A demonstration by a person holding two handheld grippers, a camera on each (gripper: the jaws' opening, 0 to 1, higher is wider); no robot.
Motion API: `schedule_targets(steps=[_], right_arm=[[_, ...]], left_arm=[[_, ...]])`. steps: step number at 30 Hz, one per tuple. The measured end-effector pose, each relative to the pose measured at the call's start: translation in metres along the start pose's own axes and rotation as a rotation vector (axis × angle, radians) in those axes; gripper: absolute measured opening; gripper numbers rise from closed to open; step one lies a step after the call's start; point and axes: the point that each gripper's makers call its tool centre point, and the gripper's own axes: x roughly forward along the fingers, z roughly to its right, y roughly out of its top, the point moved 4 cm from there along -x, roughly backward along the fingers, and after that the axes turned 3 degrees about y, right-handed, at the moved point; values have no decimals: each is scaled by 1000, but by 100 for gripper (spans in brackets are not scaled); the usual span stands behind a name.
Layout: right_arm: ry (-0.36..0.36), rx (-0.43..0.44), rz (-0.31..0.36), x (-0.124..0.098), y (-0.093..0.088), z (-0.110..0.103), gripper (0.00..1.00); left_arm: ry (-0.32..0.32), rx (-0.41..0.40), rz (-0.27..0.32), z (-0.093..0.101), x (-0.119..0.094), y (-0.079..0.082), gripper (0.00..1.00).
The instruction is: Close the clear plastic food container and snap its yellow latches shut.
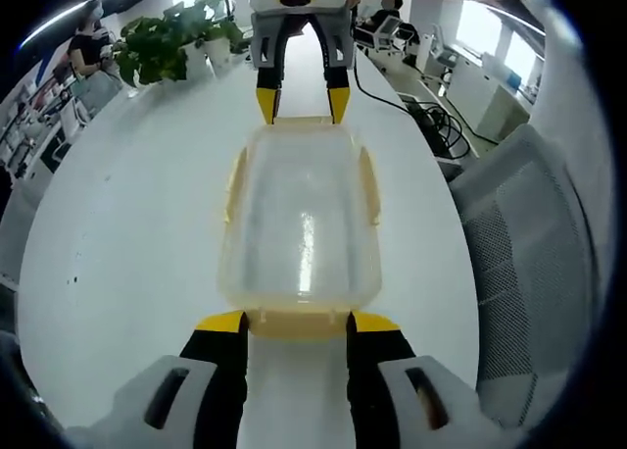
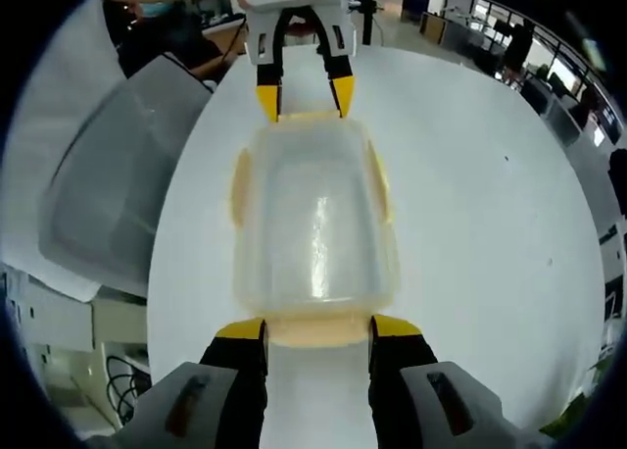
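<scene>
A clear, rounded-rectangular plastic container (image 1: 300, 224) with its lid on was seen lying on a smooth white table (image 1: 127, 224), between the two grippers. Pale yellow latches (image 1: 369, 182) were noted along its long sides and at both ends; whether they were snapped down could not be told.

In the left gripper view, the left gripper (image 1: 298, 322) was set at the near end, its yellow-tipped black fingers (image 1: 223, 323) spread wide, flanking the end latch (image 1: 297, 324) and just touching the rim. The right gripper (image 1: 302, 104) was seen at the far end, likewise spread.

In the right gripper view, the right gripper (image 2: 317, 327) was placed the same way at its end latch (image 2: 317, 329). A grey mesh chair (image 1: 534, 233) and a leafy plant (image 1: 167, 42) were recorded beyond.
</scene>
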Motion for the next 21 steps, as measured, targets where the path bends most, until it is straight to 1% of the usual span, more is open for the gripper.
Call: schedule_targets(steps=[16,19,20,21], right_arm=[[-1,3,-2,1,0,1,39],[5,23,6,1,-2,0,40],[1,35,2,-1,-4,1,42],[-6,40,4,-2,-5,1,47]], left_arm=[[-9,-6,18,-1,3,-3,39],[-5,-13,12,1,3,-4,40],[-10,-14,3,3,4,-6,41],[-11,-14,0,4,4,-7,43]])
